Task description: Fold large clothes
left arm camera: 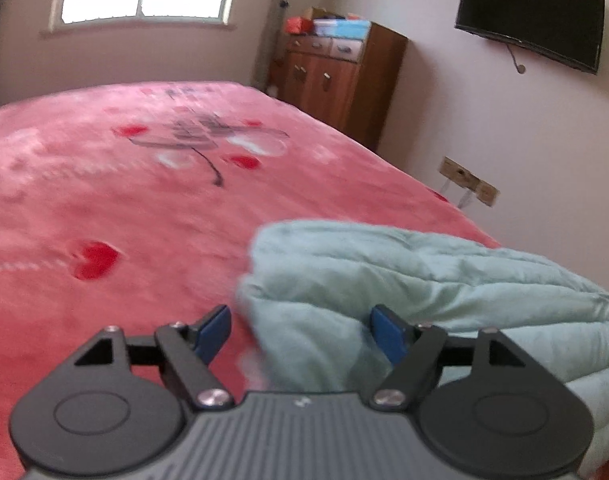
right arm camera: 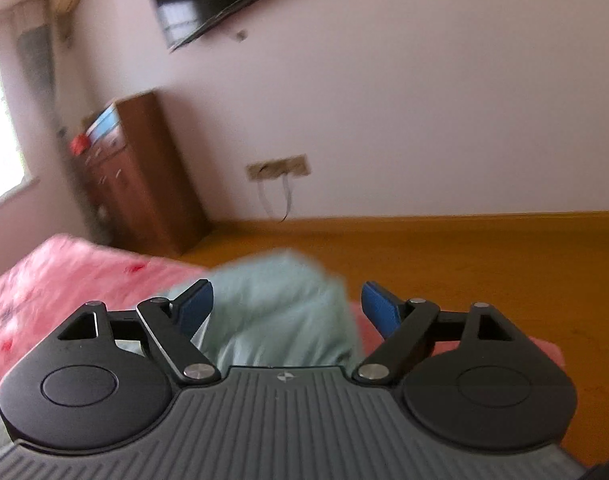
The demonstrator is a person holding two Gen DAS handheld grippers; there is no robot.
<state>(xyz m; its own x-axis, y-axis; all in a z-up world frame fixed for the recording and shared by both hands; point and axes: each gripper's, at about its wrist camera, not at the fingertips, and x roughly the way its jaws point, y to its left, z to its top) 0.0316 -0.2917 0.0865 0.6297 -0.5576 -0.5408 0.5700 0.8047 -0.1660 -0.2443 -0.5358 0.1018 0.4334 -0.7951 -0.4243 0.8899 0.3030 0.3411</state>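
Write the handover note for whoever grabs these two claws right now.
Left claw: open, holding nothing; the garment's edge lies between its blue pads, untouched.
Right claw: open wide, holding nothing, the garment's end just ahead.
Pale green quilted garment: bunched on the pink bedspread near the bed's edge by the wall.
Done: garment lies doubled over, both claws off it.
Left: whether more folds are needed cannot be told; check and flatten.

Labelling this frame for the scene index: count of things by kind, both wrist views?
Garment: 1, the pale green quilted garment
Bedding: 1, the pink fleece blanket with red hearts
Furniture: 1, the brown wooden cabinet
Screens: 1, the black wall-mounted TV
Grippers: 2, left gripper and right gripper, both open
Total: 6
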